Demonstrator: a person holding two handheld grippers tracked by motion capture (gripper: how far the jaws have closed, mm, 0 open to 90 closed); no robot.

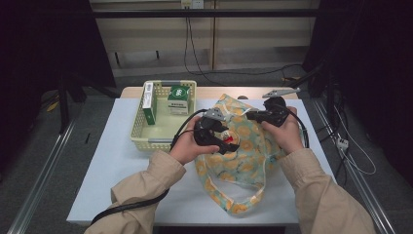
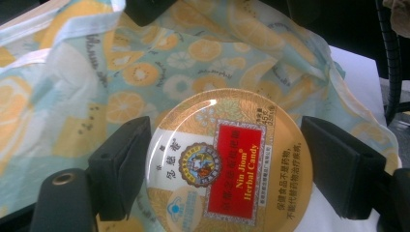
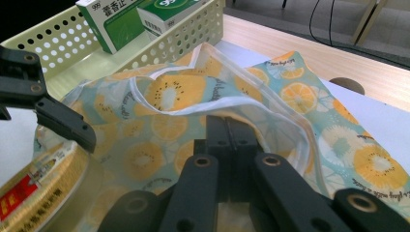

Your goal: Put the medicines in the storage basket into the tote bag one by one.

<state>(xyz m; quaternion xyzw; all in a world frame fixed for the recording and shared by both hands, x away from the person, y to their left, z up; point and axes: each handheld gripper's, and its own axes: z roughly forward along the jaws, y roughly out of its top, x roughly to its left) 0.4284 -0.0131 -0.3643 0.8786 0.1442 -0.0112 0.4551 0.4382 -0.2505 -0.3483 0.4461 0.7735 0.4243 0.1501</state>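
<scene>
The left gripper [image 1: 219, 139] clamps a round herbal candy tin [image 2: 225, 162] over the fruit-print bag [image 1: 243, 161]. The right gripper [image 1: 253, 116], jaws together, pinches the bag's far rim. Lift that rim higher, then slide the tin in level.

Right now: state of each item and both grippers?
Herbal candy tin: lid on, gripped across its sides, over the bag.
Left gripper: shut on the tin.
Right gripper: shut on the bag's fabric near its opening.
Fruit-print bag: lying on the table, mouth partly lifted.
Basket: holds two green-and-white boxes.
Tall box: upright, closed.
Second box: closed, leaning on the far wall.
</scene>
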